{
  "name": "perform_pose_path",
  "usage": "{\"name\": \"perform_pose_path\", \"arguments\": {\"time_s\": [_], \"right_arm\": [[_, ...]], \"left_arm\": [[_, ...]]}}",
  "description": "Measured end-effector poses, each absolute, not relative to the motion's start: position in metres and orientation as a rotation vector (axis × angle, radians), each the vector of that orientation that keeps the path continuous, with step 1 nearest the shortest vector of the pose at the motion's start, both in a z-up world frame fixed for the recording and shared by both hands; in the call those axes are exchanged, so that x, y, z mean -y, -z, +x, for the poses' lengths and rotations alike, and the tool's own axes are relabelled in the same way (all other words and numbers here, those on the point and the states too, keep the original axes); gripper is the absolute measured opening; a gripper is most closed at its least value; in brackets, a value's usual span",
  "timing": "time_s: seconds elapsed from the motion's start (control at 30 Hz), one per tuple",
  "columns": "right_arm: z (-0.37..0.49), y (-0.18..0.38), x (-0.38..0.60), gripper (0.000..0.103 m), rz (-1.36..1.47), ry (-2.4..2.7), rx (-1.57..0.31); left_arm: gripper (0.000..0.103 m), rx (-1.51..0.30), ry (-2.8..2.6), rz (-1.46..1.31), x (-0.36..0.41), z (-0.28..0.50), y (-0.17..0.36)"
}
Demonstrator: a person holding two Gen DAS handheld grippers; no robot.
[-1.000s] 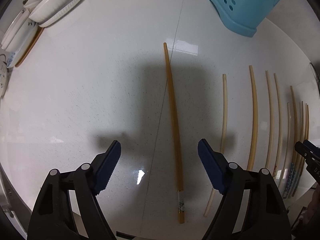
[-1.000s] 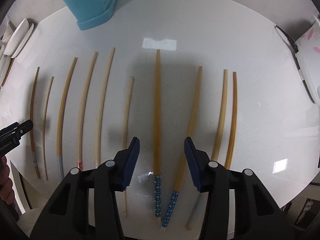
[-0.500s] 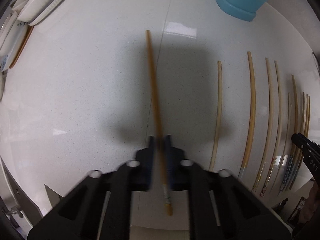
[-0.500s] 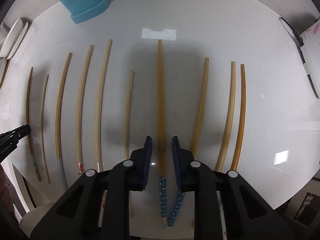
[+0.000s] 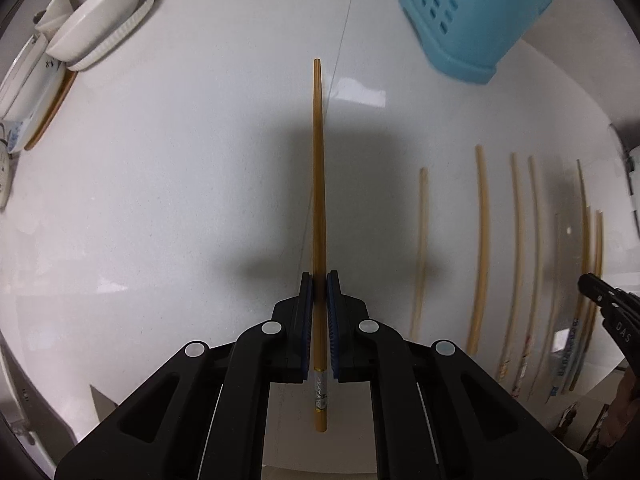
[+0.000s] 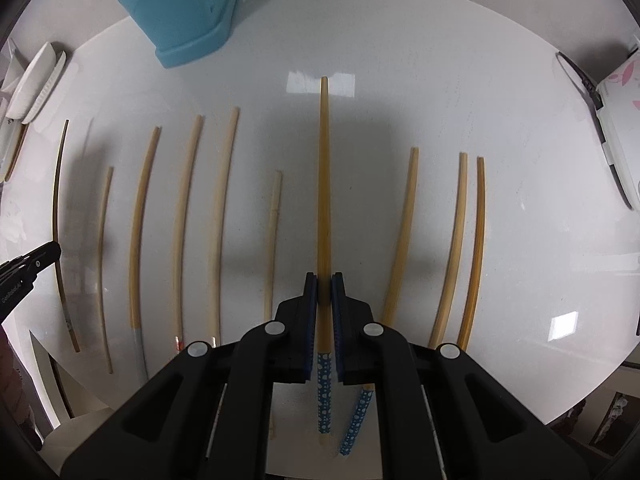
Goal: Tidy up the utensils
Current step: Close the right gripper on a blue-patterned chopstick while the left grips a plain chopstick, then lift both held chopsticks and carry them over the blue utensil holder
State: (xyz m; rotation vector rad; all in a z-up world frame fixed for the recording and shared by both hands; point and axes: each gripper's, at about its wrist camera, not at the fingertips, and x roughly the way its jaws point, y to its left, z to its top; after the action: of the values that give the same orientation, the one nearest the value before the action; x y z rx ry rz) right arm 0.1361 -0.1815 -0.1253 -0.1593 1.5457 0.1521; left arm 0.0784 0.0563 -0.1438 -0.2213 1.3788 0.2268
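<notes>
My left gripper [image 5: 319,280] is shut on a brown chopstick [image 5: 318,168] and holds it above the white counter, tip pointing away. My right gripper [image 6: 324,282] is shut on a chopstick with a blue dotted handle [image 6: 323,184], also lifted off the counter. Several more chopsticks [image 6: 222,216] lie in a row on the counter either side of the right gripper; they also show at the right of the left wrist view [image 5: 483,240]. A light blue perforated utensil holder [image 5: 468,16] stands at the back; it shows in the right wrist view too [image 6: 180,8].
White bowls and plates [image 5: 92,36] are stacked at the far left of the counter. A white appliance with a pink pattern [image 6: 624,96] stands at the right edge. The counter's front edge runs just below both grippers.
Both grippers have closed, each on a chopstick, and lifted them off the counter. Both were open a second ago.
</notes>
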Motion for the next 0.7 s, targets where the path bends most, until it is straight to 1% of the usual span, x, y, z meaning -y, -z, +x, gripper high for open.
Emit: {"name": "perform_pose_path", "arguments": {"time_s": [0.3,0.43,0.47,0.7], "right_arm": [[0.133,0.078,0.17,0.007,-0.125,-0.204,-1.38],[0.152,0.065,0.164,0.007,-0.098,-0.213,-1.322],[0.146,0.054,0.176,0.007,-0.091,-0.217,-1.312],[0.163,0.04,0.184,0.007,-0.084,-0.237,-1.241]], "left_arm": [[0.006,-1.21,-0.222,-0.206,-0.057,0.088,0.099],[0.006,-1.141,-0.203,-0.206,-0.045,0.093,0.088],[0.006,-1.133,-0.203,-0.203,-0.047,0.094,0.084],[0.006,-1.043,-0.171,-0.205,-0.043,0.108,0.057]]}}
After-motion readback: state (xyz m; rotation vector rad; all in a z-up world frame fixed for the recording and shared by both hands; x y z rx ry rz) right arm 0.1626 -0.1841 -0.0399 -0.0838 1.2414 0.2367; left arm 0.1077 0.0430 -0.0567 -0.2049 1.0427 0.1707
